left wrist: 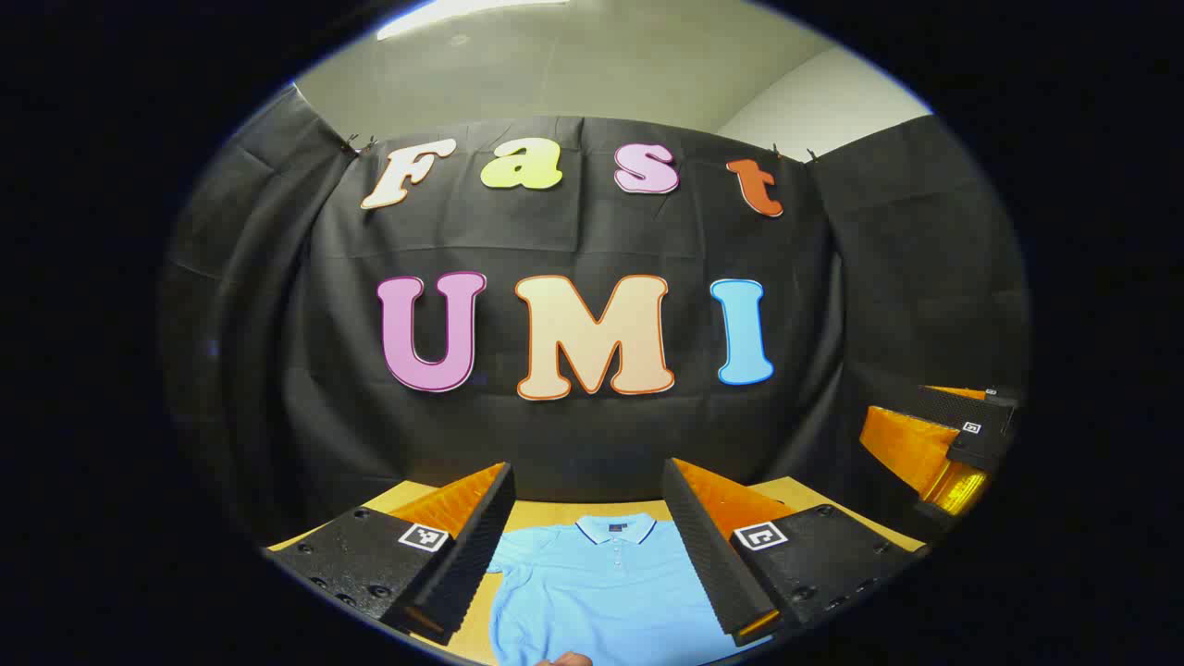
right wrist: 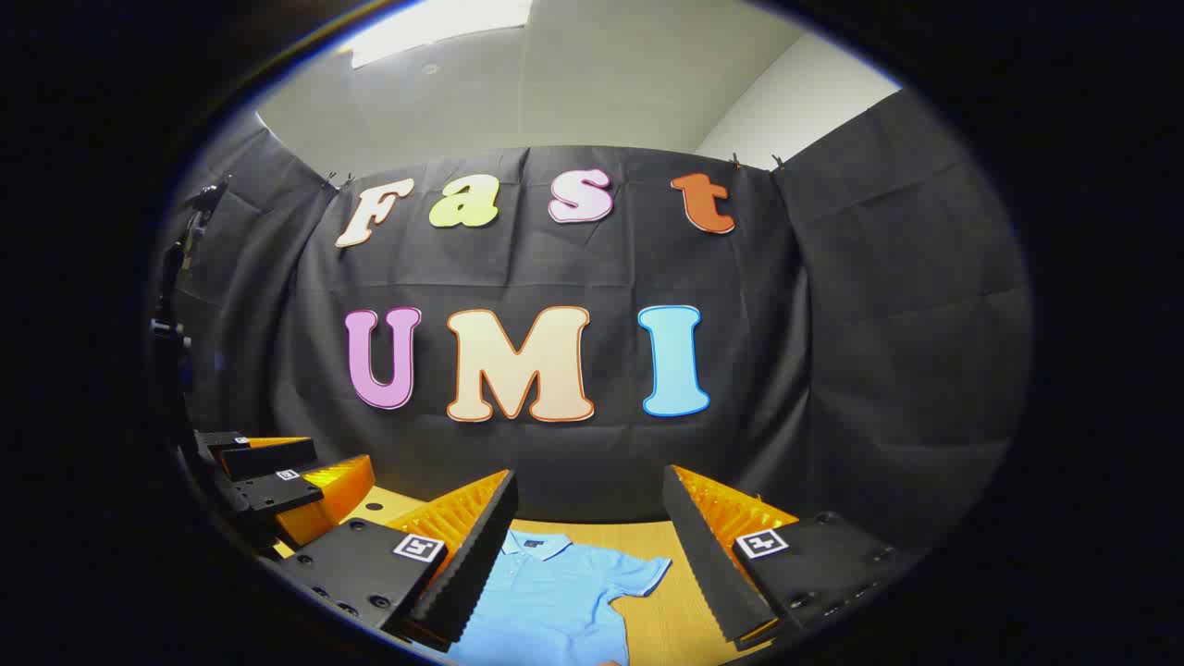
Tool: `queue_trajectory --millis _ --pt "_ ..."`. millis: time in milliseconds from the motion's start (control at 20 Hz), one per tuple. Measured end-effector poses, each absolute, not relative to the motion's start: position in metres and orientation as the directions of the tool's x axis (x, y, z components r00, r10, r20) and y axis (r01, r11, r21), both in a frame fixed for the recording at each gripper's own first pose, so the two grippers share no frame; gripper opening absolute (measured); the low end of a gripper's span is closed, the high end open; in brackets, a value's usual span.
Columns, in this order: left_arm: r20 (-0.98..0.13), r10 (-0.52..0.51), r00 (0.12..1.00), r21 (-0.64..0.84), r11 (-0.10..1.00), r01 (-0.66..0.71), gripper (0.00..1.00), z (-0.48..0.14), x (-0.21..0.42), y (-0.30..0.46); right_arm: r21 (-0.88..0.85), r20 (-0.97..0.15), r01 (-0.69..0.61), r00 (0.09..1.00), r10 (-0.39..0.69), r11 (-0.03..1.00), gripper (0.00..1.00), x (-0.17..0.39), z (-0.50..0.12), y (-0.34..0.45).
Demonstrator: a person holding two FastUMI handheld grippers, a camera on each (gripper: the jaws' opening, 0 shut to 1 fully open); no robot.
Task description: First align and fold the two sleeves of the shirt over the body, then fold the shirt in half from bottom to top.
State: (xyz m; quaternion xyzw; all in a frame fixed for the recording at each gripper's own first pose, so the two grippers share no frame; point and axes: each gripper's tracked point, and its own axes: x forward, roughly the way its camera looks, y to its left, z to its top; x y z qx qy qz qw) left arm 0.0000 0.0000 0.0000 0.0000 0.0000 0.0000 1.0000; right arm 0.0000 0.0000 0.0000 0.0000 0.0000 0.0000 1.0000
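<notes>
A: From where does the left gripper view look?

B: From above the near side of the wooden table (left wrist: 555, 511), level and facing the booth's black cloth wall (left wrist: 592, 240). The light blue shirt (left wrist: 601, 592) lies low between the left gripper (left wrist: 587, 536) fingers, collar toward the wall.

A: And the right gripper view?

B: Nearly the same height and heading, but set off to the right: the shirt (right wrist: 546, 601) sits lower left between the right gripper (right wrist: 592, 546) fingers.

A: What do they share?

B: The wall, ceiling, table (right wrist: 675, 601) and shirt. Each also catches the other gripper at its edge, so they stand side by side.
</notes>
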Motion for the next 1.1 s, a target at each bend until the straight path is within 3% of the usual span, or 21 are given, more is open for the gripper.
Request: queue_trajectory --millis 750,1100 --pt "0.020 0.005 1.000 0.013 1.000 -0.005 0.95 0.000 0.004 0.000 0.000 -0.025 -0.014 1.000 0.014 1.000 0.98 0.001 -0.006 0.005" --pt "0.021 0.001 1.000 -0.011 1.000 -0.001 0.96 -0.004 0.012 0.007 -0.023 -0.063 0.003 0.998 -0.004 1.000 0.98 0.022 -0.041 -0.003"
